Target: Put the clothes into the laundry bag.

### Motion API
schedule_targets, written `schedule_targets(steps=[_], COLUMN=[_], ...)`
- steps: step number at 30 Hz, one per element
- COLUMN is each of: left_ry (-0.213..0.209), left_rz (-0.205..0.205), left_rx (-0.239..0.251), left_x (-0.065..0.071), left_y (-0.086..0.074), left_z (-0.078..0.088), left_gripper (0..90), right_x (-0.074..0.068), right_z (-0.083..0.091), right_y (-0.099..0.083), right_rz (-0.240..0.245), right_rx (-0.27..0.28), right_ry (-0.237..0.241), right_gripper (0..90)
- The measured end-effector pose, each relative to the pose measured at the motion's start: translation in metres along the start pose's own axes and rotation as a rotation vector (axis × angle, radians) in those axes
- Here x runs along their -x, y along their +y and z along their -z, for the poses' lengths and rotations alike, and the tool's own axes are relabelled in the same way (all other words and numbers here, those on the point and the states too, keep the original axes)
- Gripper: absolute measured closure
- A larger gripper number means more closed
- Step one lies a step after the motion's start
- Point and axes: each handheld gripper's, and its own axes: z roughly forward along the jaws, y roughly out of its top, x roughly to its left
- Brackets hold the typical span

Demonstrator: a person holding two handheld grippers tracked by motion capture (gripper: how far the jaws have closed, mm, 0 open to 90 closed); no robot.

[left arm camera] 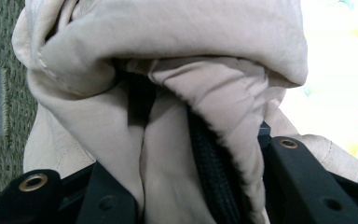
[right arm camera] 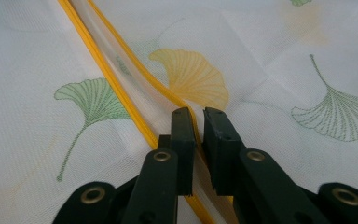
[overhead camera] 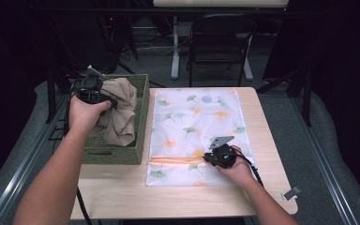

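Work in hand: beige garment (overhead camera: 120, 112) goes from the basket (overhead camera: 140, 122) at the left edge of the tabletop (overhead camera: 267, 140) into the laundry bag (overhead camera: 194, 122), which lies flat mid-tabletop, its yellow-trimmed opening (overhead camera: 176, 160) toward the near edge.

Risks, as I judge them:
- The mesh is thin and slippery. The right gripper (right arm camera: 199, 114) may pinch both layers at the opening (right arm camera: 121, 88), so the bag would lift shut instead of opening.
- It may also slide off the trim when pulled.
- The garment hangs bunched and part still rests in the basket; a shallow bite could let it slip or drag the basket.

Left gripper (overhead camera: 104, 99): jaws partly open, clamped on a thick fold of garment (left arm camera: 168, 93) over the basket.

Right gripper (overhead camera: 214, 158): jaws nearly closed, a narrow gap left, tips down on the bag at the trim. Whether mesh is actually caught I cannot tell.
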Motion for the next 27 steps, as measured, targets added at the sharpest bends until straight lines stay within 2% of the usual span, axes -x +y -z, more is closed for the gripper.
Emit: schedule_targets(steps=[15,16,19,23,26,27], left_ry=[-0.017,-0.019,-0.026,-0.033,-0.042,-0.042], left_rz=[-0.022,-0.023,-0.031,-0.039,-0.055,-0.055], left_rx=[-0.003,-0.002,-0.006,-0.001,0.004,0.004], left_x=[0.01,0.011,0.014,0.017,0.021,0.021], left_y=[-0.001,-0.001,-0.002,-0.002,-0.003,-0.003], left_z=[0.001,0.001,0.002,0.003,0.005,0.005], left_gripper=[60.5,60.5,60.5,60.5,60.5,60.5], right_x=[0.001,0.0,0.002,0.002,0.004,0.004], right_z=[0.0,-0.001,0.001,0.002,0.005,0.005], right_y=[0.0,0.0,0.001,0.002,0.005,0.005], right_rz=[0.001,-0.019,-0.013,-0.039,-0.081,-0.081], right_rx=[0.002,0.02,0.001,0.004,0.025,0.025], right_ry=[-0.004,-0.001,0.005,0.001,0.014,0.014], right_gripper=[88.6,88.6,88.9,89.0,89.4,89.4])
